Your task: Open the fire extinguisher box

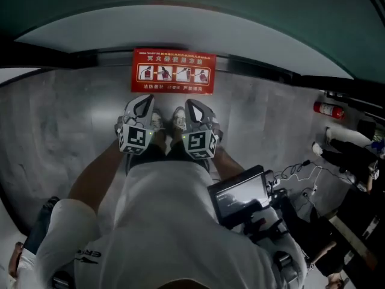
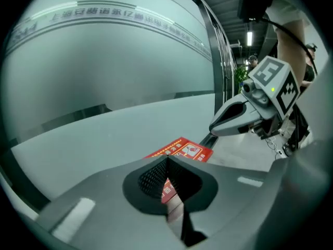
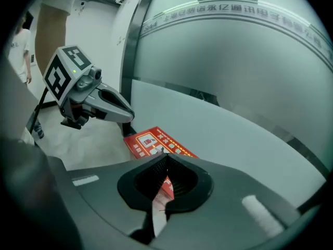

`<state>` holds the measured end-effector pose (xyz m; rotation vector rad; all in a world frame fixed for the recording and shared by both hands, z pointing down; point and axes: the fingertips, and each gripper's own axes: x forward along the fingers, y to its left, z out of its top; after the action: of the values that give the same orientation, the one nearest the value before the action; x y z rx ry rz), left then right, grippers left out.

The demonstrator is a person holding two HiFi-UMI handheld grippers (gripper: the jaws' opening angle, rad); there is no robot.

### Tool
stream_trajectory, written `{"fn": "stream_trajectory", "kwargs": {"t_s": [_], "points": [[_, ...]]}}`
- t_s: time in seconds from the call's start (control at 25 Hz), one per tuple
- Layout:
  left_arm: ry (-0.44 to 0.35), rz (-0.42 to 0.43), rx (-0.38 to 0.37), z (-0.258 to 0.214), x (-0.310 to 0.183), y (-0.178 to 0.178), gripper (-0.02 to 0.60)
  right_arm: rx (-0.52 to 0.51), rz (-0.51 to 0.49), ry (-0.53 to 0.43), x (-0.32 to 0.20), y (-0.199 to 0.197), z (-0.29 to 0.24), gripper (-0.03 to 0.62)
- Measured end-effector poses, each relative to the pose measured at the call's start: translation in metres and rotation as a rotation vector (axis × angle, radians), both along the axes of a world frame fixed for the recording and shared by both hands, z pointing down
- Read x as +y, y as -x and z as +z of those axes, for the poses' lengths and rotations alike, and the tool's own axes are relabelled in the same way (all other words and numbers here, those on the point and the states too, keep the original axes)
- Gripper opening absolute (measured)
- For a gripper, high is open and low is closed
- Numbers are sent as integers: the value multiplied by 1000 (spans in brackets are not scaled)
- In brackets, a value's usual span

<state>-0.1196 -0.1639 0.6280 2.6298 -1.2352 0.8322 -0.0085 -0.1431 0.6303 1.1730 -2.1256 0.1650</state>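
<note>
The fire extinguisher box (image 1: 173,71) shows as a red panel with white instruction pictures, set on the floor against the frosted glass wall. It also lies just beyond the jaws in the left gripper view (image 2: 182,151) and the right gripper view (image 3: 156,142). My left gripper (image 1: 143,101) and right gripper (image 1: 192,105) hang side by side a little short of the box, pointing toward it. Both are shut with nothing between the jaws, as seen at the left gripper (image 2: 166,160) and right gripper (image 3: 165,158). Neither touches the box.
The frosted glass wall (image 1: 180,23) rises behind the box. A red fire extinguisher (image 1: 329,109) lies on the grey floor at the right, near cables (image 1: 295,170). A dark screen device (image 1: 240,197) hangs at my waist. My shoes (image 1: 165,120) stand under the grippers. A person (image 3: 23,40) stands far left.
</note>
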Motion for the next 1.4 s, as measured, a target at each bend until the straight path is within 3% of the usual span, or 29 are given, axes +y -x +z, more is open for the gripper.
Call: {"fn": "stream_trajectory", "kwargs": {"t_s": [0.24,0.36,0.48,0.64,0.8,1.08,1.4], "points": [[1,61,-175,63,-2,-4,3,125,-95,27,0,-5,60,18],[2,109,-254,88,-1,-4,6,190,-161,47,1,-4,89,95],[-22,163,-335,111,2,-6,82,280,-228,37,1,-3,115,181],[-58,220,-456,133,6,-6,204,402,-296,5,-1,-7,135,243],[-83,206,-543,148,2,0,247,513,-340,-16,-2,-16,157,265],[-148,225,-634,166,-15,-4,258,591,-333,-43,-13,-28,179,266],[-169,210,-630,164,-22,-4,253,653,-307,-72,-27,-40,178,223]]}}
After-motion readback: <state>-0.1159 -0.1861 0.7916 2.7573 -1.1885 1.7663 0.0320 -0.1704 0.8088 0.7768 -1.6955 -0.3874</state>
